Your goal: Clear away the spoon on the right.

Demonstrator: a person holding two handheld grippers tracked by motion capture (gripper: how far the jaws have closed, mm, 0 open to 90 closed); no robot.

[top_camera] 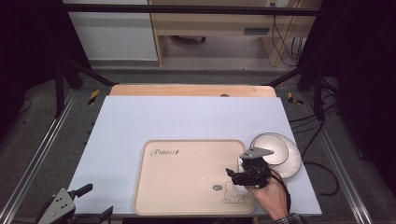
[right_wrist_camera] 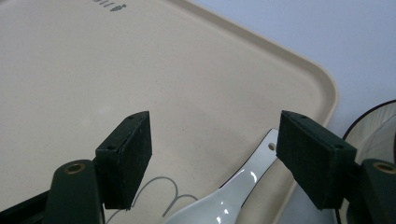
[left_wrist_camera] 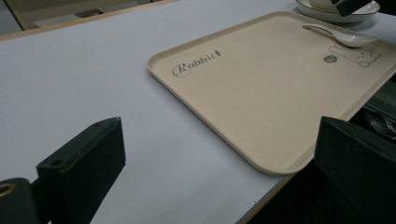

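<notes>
Right gripper view puts the white spoon lying on the beige tray, close to the tray's right rim, its handle running up toward one finger of the right gripper; those fingers stand well apart with no pad pressing on the spoon, so it lies free. It looks like glazed ceramic: stiff, fairly light, slick and likely to chip if dropped, so a firm pinch across the narrow handle, near the bowl end, seems the safest hold. In the high view the right gripper hovers over the tray's near right part, beside the printed rabbit, and the white bowl sits on the tabletop just past the tray's right edge, near enough to be knocked on a lift. The tray's raised rim would catch a dragged spoon. Leftward the tray is bare and offers room. The left gripper rests at the tabletop's near left corner, its fingers spread wide and holding nothing.
</notes>
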